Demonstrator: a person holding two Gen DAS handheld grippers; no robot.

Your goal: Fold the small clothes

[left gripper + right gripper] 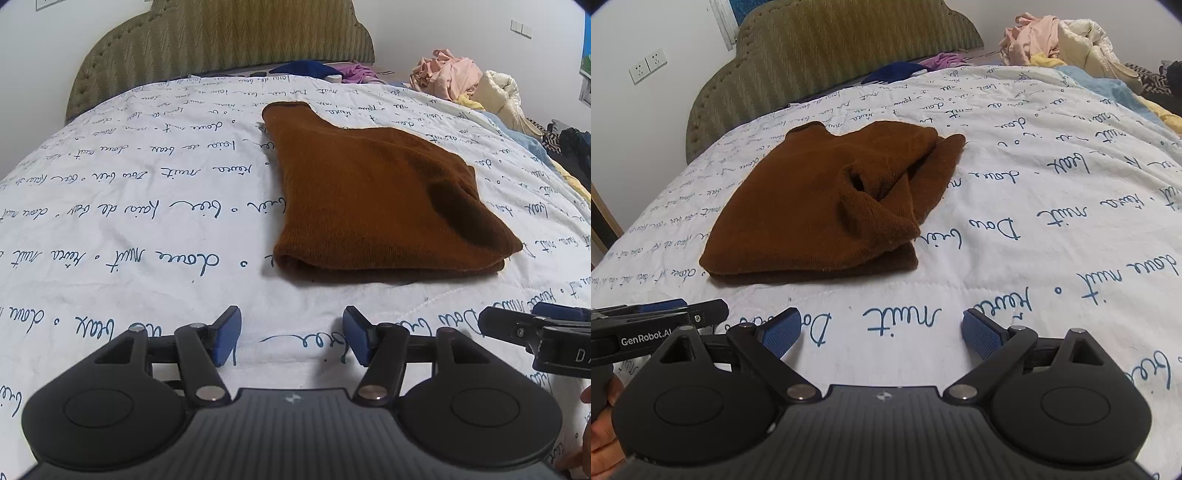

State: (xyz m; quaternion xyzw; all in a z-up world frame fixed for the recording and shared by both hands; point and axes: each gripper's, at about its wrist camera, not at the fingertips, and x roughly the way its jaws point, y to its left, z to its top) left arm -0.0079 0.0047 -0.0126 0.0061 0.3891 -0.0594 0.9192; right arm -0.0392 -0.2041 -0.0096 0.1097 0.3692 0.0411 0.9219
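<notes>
**Mia:** Left wrist view first: what are the tongs doing?

**Tom:** The left gripper hangs over the bedspread with its blue pads apart and only printed cloth between them. Nothing is gripped.

**Mia:** And the other tong?

**Tom:** In the right wrist view the right gripper stands wider apart still, also with nothing between its pads. Each tong shows at the edge of the other's view, so the two sit side by side, both tilted down at the bed.

**Mia:** Where is the garment?

**Tom:** The brown knit garment lies on the bedspread just ahead of both tongs, apart from them, touched by neither. It is folded over itself; its doubled near edge faces the tongs. In the right wrist view a loose flap rides up on its right side, with a narrow part poking out beyond that.

**Mia:** What lies further out?

**Tom:** The white bedspread carries blue handwritten script all over. Behind it rises a padded olive headboard. At the far right a heap of clothes, pink and cream, sits well apart from the brown piece. A dark blue cloth and a purple cloth lie near the headboard. A wall socket shows at the left in the right wrist view.
</notes>
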